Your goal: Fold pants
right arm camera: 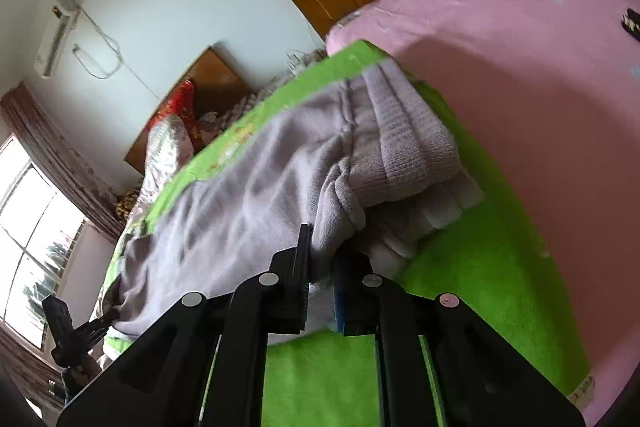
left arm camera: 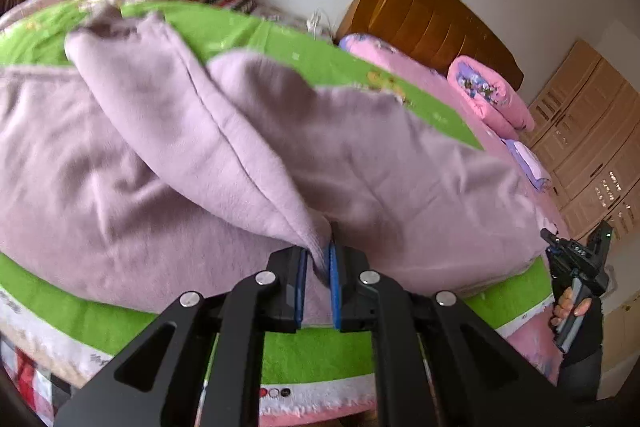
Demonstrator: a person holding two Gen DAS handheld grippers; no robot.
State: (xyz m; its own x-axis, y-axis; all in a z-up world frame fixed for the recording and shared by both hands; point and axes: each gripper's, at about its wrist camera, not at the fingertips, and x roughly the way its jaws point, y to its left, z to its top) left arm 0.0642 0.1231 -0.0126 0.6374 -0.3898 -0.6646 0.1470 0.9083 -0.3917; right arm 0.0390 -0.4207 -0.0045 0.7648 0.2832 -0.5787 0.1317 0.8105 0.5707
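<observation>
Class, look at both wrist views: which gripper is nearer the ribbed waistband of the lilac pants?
Right. The right gripper is shut on pants fabric just below the ribbed waistband. The left gripper pinches the fabric further along; no waistband shows in its view.

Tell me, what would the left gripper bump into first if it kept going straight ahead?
Most likely more of the lilac pants. The left gripper already pinches a fold of them, and the heaped cloth fills the view ahead; depth is hard to judge.

- No text, label, brand or number is legible in either view.
- The green blanket (left arm camera: 320, 347) has small markings near its white border, too blurred to read.
</observation>
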